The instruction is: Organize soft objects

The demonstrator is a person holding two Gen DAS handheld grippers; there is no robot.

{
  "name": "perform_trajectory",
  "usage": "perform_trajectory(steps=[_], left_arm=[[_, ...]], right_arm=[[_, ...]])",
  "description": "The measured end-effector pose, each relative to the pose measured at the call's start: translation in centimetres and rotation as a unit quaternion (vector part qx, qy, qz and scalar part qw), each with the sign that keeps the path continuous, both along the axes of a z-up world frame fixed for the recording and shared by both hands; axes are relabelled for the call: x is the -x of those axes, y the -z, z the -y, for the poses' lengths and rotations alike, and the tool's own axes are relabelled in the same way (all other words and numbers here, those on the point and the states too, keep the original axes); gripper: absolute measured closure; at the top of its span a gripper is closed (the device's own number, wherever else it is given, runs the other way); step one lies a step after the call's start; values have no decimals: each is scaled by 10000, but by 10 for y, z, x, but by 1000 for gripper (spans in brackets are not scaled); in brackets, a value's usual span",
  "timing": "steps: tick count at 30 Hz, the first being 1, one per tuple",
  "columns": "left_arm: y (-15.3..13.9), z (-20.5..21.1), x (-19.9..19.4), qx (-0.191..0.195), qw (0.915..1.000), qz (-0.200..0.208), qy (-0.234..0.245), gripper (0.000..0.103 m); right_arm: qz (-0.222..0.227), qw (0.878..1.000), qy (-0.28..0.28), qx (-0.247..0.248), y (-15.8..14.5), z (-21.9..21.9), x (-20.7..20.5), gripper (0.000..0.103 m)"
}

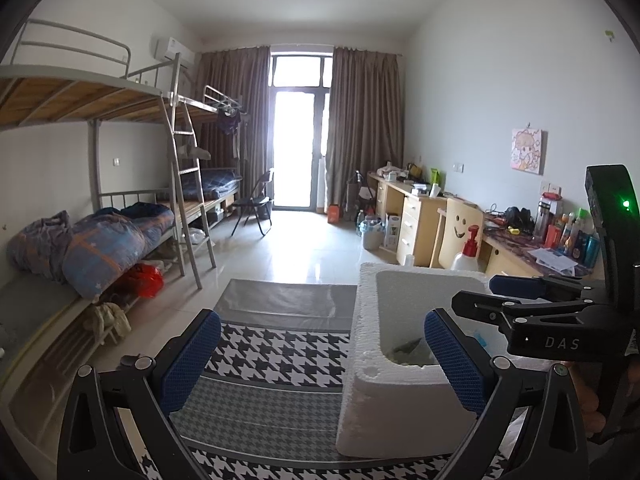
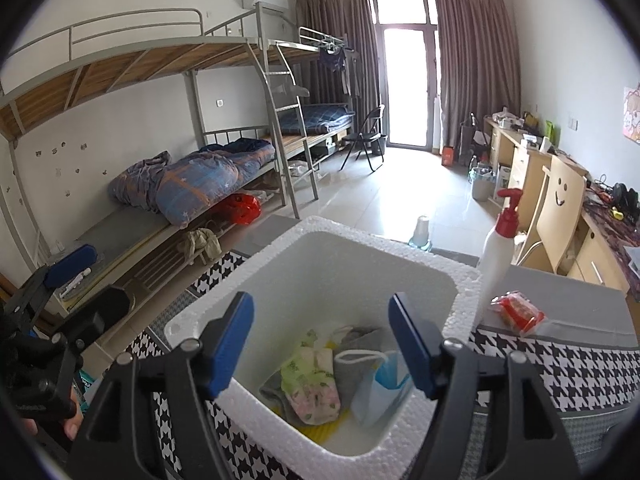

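Note:
A white foam box (image 2: 280, 264) stands on a houndstooth-patterned table (image 2: 560, 364). Inside it lie a floral cloth (image 2: 312, 384), a grey sock (image 2: 360, 344) and a blue face mask (image 2: 384, 384). My right gripper (image 2: 322, 346) is open and empty, held above the box's near side. My left gripper (image 1: 322, 352) is open and empty, to the left of the box (image 1: 400, 400), its right finger over the box's rim. The right gripper also shows in the left wrist view (image 1: 516, 300).
A white pump bottle with a red top (image 2: 498, 256) and a red packet (image 2: 518, 312) sit on the table right of the box. Bunk beds (image 2: 192, 184) line the left wall, desks (image 2: 532, 168) and a chair the right.

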State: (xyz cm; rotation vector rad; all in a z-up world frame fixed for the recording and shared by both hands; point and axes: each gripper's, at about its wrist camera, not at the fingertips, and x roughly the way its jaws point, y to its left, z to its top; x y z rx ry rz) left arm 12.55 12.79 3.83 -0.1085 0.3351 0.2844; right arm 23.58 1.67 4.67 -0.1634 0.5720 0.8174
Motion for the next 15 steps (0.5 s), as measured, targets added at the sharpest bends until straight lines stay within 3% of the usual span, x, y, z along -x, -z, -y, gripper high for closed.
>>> perform_trajectory(steps=[4, 11, 15], left_arm=[[-4, 3, 0, 70, 10000, 15, 50, 1], [-6, 16, 4, -28, 9999, 20, 118, 1], [-8, 22, 4, -133, 9998, 1, 178, 1]], right_arm=[[64, 10000, 31, -64, -5, 7, 4, 28], [289, 9994, 81, -184, -12, 22, 18, 12], [393, 9988, 139, -265, -17, 29, 24, 8]])
